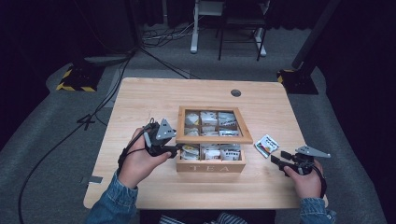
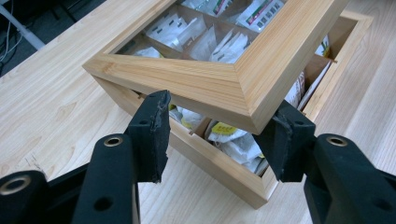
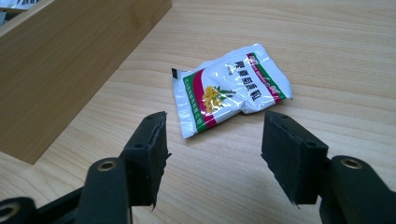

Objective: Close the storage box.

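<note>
A wooden tea box (image 1: 210, 167) marked TEA stands mid-table, its glass-paned lid (image 1: 212, 139) raised partway over sachets inside. My left gripper (image 1: 176, 148) is at the box's left front corner. In the left gripper view its jaws (image 2: 222, 105) stand apart on either side of the lid (image 2: 196, 79) corner, and the left pad does not touch the wood. Sachets (image 2: 233, 142) show under the lid. My right gripper (image 1: 275, 161) is open low over the table, right of the box. A white, red and green sachet (image 3: 229, 91) lies just beyond its jaws (image 3: 215, 119).
The loose sachet (image 1: 266, 145) lies on the table between the box and my right gripper. The box wall (image 3: 70, 60) rises at the left of the right gripper view. A round cable hole (image 1: 236, 93) sits near the table's far edge.
</note>
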A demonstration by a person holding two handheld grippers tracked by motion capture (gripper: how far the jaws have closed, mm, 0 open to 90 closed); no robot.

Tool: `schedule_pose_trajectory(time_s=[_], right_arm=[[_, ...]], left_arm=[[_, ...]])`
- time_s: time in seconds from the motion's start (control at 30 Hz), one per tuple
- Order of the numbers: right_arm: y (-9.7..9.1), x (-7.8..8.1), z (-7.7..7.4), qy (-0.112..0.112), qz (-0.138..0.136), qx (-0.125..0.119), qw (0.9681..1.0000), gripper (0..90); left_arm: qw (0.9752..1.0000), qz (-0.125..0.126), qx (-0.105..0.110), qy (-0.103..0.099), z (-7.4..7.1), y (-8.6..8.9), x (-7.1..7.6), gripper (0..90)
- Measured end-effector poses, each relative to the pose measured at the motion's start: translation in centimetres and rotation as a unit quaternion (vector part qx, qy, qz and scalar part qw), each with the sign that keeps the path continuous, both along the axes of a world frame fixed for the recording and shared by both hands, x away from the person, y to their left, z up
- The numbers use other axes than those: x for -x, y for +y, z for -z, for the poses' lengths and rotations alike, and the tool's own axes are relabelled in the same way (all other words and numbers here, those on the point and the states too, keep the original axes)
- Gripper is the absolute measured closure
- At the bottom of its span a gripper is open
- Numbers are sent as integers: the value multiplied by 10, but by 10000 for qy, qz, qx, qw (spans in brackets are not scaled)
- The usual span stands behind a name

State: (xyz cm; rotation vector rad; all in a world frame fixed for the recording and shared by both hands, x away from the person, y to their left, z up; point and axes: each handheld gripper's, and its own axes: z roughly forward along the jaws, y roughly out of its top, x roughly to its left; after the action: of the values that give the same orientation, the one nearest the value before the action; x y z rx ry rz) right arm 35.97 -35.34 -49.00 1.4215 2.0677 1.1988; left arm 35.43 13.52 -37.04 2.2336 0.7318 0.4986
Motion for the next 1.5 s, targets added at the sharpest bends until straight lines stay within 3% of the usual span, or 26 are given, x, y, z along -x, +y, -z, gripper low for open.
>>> schedule_pose_trajectory(time_s=[0.43,0.87,1.5], right_arm=[[2,-5,-2,-32,-17,-43,10000,420],[3,-7,-3,-39,-25,-81,10000,420],[4,-8,-2,-25,-32,-110,9999,419]], left_arm=[[9990,79,-302,319,8,-4,4,475],[9959,245,-593,632,17,-7,4,475],[9866,495,-1025,1172,33,-13,-1,470]])
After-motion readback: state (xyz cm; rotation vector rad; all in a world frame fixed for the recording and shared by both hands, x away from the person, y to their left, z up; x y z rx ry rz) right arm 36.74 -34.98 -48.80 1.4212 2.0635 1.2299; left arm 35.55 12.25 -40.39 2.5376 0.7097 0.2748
